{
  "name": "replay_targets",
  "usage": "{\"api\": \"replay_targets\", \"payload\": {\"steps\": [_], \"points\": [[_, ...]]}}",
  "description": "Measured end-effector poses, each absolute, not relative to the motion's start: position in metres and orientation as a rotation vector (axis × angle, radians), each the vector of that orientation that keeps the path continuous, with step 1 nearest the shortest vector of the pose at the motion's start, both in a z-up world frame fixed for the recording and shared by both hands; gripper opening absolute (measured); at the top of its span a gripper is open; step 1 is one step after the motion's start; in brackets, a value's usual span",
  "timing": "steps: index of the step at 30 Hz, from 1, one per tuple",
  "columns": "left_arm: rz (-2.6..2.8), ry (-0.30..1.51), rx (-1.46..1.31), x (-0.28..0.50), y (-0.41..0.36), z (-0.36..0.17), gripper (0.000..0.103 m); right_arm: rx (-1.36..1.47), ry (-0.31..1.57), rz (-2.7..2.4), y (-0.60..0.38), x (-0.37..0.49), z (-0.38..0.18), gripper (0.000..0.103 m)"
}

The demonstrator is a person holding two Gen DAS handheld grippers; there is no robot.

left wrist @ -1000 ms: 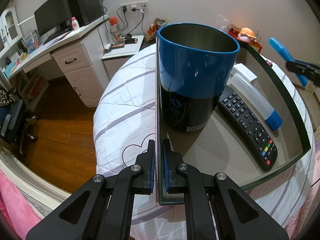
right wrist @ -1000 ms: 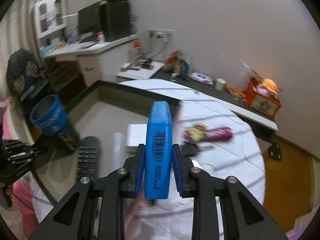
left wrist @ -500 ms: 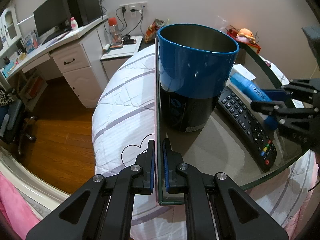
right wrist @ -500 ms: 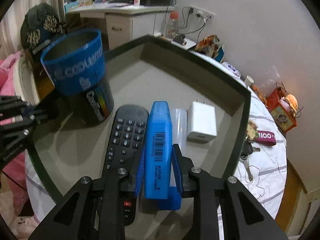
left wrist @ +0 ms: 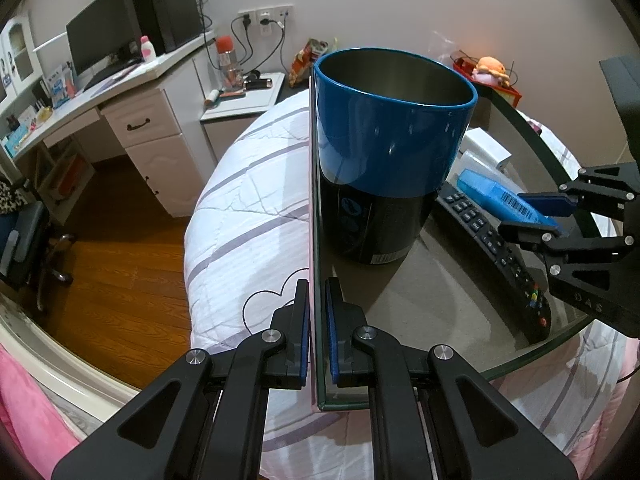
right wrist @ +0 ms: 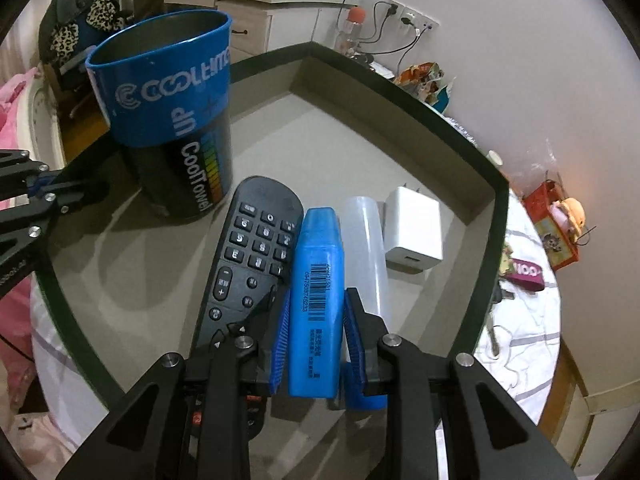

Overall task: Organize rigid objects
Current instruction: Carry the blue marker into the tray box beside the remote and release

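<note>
A second ago the right gripper (right wrist: 314,340) held the blue marker (right wrist: 318,296) high above the bed, clear of the tray (right wrist: 472,168); now it has swung over and dropped low inside the tray, bringing the marker down into the narrow slot between the remote (right wrist: 248,264) and the clear bottle (right wrist: 366,256). Its jaws are nearly closed and clamped on the marker's flat sides, barcode face up, so the marker has not been let go (whether its underside already rests on the tray floor cannot be told from here). The left gripper (left wrist: 318,320) has not moved: its jaws are pinched tight on the tray's near wall, steadying it on the bed. The can (left wrist: 394,152) stands upright in the tray's left corner, and the white charger (right wrist: 414,232) lies just beyond the bottle. For the task this looks like the end of the carry, with the marker lined up parallel to its neighbours in a tidy row. What seems left is to open the jaws and lift straight out; the fit is tight, so the fingers could nudge the remote or the bottle on the way.
</note>
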State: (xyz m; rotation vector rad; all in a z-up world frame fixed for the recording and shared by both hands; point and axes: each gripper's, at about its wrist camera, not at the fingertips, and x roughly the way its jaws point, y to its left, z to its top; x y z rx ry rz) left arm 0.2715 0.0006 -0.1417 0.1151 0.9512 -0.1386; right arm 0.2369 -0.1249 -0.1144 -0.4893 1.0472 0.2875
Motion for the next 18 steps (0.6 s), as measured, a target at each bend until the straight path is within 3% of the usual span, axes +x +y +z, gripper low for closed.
{"api": "replay_targets", "payload": {"steps": [10, 11, 14, 18], "points": [[-0.141, 0.952, 0.113, 0.271, 0.0, -0.143, 0.007, -0.433, 1.052, 0.306, -0.131, 0.236, -0.113, 0.027], [-0.142, 0.953, 0.113, 0.271, 0.0, -0.143, 0.007, -0.43, 1.045, 0.301, -0.135, 0.238, -0.112, 0.029], [-0.144, 0.953, 0.113, 0.272, -0.001, -0.143, 0.008, -0.423, 1.017, 0.284, -0.14, 0.237, -0.105, 0.047], [-0.145, 0.954, 0.11, 0.272, -0.005, -0.143, 0.008, -0.375, 0.963, 0.28, -0.154, 0.232, -0.086, 0.049]]}}
